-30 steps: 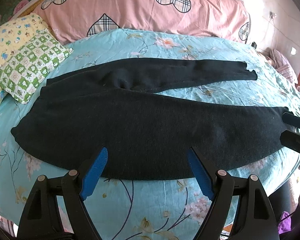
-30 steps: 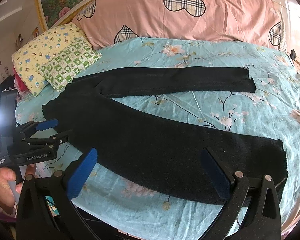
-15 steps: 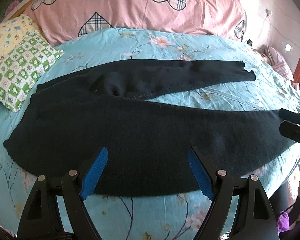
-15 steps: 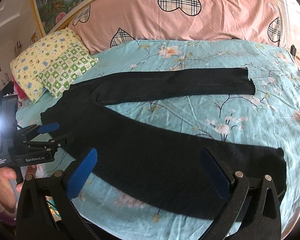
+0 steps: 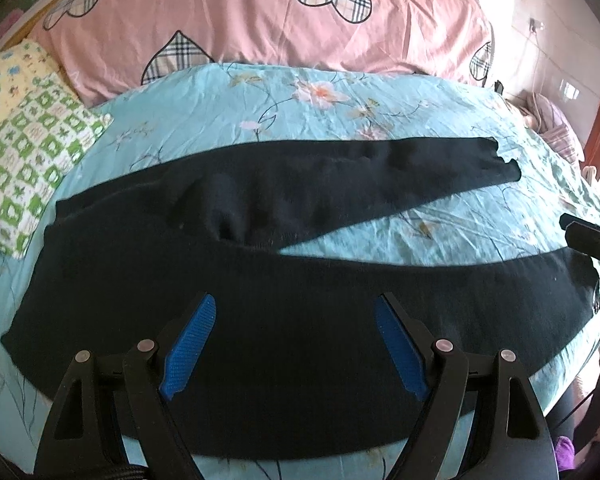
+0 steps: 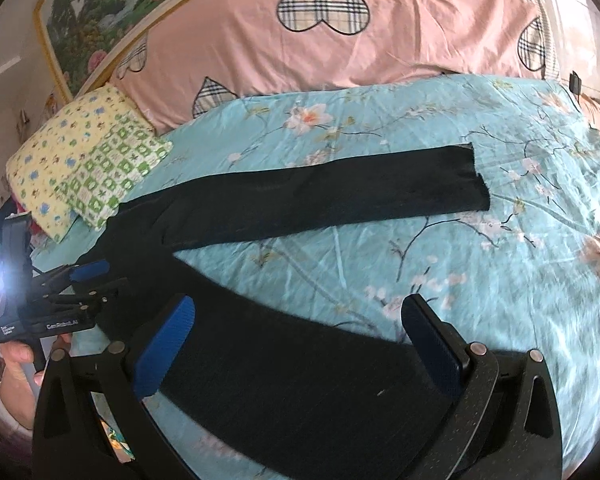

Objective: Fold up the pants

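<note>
Black pants (image 5: 300, 320) spread flat on bed (image 5: 340, 120).

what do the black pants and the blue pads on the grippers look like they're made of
The pants look like a soft knit, perhaps wool or fleece: matte, slightly fuzzy, no sheen, lying limp on the bed. The pads on the right hand-held gripper look like moulded rubber or soft plastic, with a fine ribbed texture; which one is unclear.

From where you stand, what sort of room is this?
Most likely a bedroom in a home. A bed with a turquoise floral sheet fills the view, a long pink pillow with plaid hearts lies at its head, and black pants are spread out on the sheet.
</note>
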Demonstrator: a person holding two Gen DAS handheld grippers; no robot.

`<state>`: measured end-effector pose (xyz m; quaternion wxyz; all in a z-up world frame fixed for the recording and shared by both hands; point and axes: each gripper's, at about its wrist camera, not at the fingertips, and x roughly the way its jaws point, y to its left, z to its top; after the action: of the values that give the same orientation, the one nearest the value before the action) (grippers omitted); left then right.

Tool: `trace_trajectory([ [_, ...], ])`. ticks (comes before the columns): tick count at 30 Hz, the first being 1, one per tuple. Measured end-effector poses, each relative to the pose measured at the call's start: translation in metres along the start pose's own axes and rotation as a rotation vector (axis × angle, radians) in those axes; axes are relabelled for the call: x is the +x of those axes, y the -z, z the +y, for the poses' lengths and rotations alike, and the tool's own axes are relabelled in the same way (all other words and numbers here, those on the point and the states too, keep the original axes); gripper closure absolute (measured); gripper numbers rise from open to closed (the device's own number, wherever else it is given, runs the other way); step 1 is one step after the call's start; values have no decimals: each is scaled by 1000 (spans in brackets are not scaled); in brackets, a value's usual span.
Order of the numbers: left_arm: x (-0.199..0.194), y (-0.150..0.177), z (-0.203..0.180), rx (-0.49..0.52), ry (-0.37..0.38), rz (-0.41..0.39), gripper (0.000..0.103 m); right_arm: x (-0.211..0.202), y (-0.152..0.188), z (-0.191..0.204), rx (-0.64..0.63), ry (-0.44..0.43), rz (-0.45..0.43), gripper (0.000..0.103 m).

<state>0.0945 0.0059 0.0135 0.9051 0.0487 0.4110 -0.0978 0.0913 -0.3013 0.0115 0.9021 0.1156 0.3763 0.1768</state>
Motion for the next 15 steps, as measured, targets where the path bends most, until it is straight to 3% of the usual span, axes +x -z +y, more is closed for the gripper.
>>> trace_trajectory([
  [15, 52, -76, -4, 130, 109, 31, 20, 27, -63, -63, 55, 48, 8, 0],
])
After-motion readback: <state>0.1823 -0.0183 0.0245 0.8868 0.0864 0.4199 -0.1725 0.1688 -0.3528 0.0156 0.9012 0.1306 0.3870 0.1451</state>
